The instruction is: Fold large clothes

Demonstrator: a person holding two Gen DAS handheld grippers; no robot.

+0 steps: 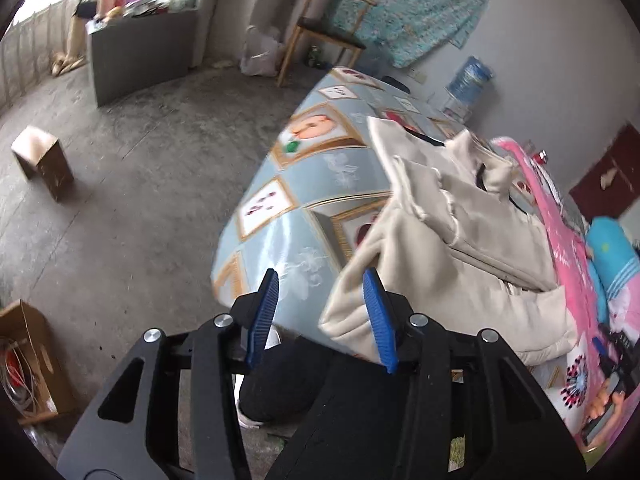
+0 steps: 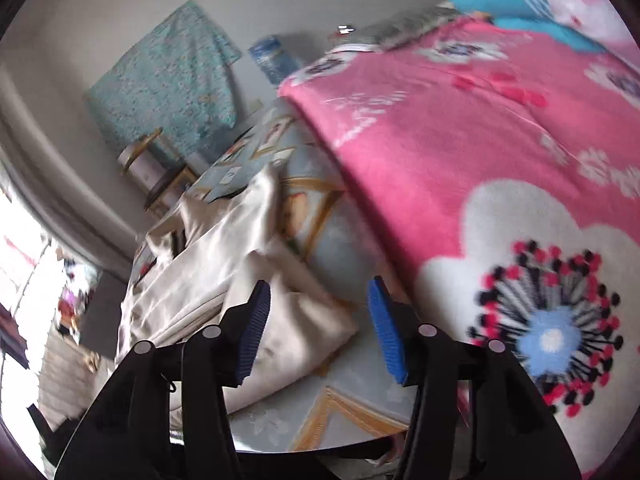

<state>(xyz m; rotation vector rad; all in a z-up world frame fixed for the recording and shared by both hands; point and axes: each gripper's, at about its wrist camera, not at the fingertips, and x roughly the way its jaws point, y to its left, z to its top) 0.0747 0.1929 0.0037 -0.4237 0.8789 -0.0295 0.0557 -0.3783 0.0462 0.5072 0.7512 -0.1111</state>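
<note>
The cream jacket [image 1: 452, 236] lies heaped on the patterned table [image 1: 280, 184], ahead of both sets of jaws. To fold it cleanly I'd flatten it, then take matching edges. My left gripper [image 1: 322, 316] stands partly open, gripping nothing, its right pad against the hem. My right gripper [image 2: 320, 328] gapes over cloth, holding nothing.

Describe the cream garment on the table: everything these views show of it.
The cream garment is soft, thick-looking fabric with a dark zipper, a ribbed hem and frayed seams. It lies bunched and partly folded on the patterned tablecloth, one corner hanging over the near edge, its far side against the pink blanket. Both the left gripper and the right gripper stand open, neither gripping it.
</note>
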